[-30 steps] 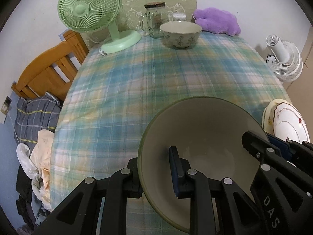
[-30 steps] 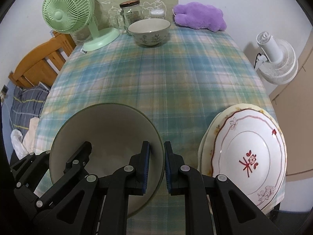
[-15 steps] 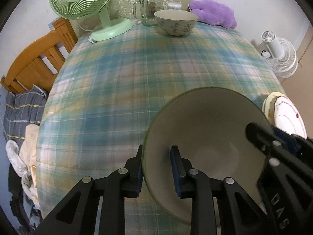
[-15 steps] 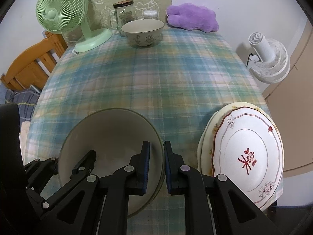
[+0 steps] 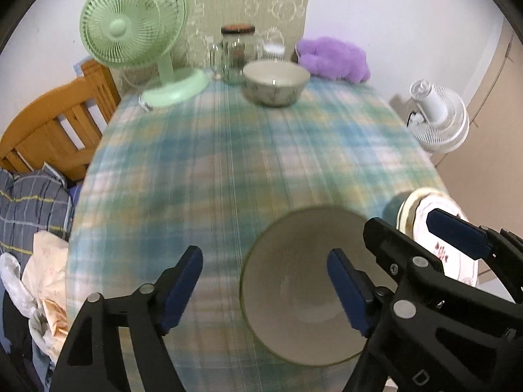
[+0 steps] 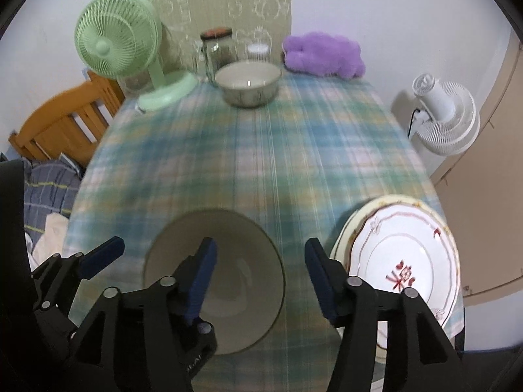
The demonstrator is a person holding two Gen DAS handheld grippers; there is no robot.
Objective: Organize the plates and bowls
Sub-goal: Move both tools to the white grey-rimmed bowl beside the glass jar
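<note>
Both of my views are smeared by motion, so the plaid of the tablecloth runs into streaks and I can't read its pattern cleanly. At the far left, a heap of striped fabric and pale bags is cut off by the lens edge, and the wooden slatted furniture beside the table is only partly visible.

My left gripper has its jaws opening; the rim of the big bowl sits between the blue pads, but neither pad presses on it. My right gripper is opening too, straddling the same bowl's right-hand rim without touching it; its own body hides the near part of the bowl.

That bowl is wide, cream inside with a thin greenish rim, resting on the cloth at the near edge of the table. Just to its right lies a stack of plates, the top one white with a scalloped red line and a red mark in the middle; its near edge is blocked by my gripper.

At the far end stand a green fan, a glass jar, a smaller patterned bowl and a purple plush thing. A white fan stands beyond the table on the right, against a pale wall.
</note>
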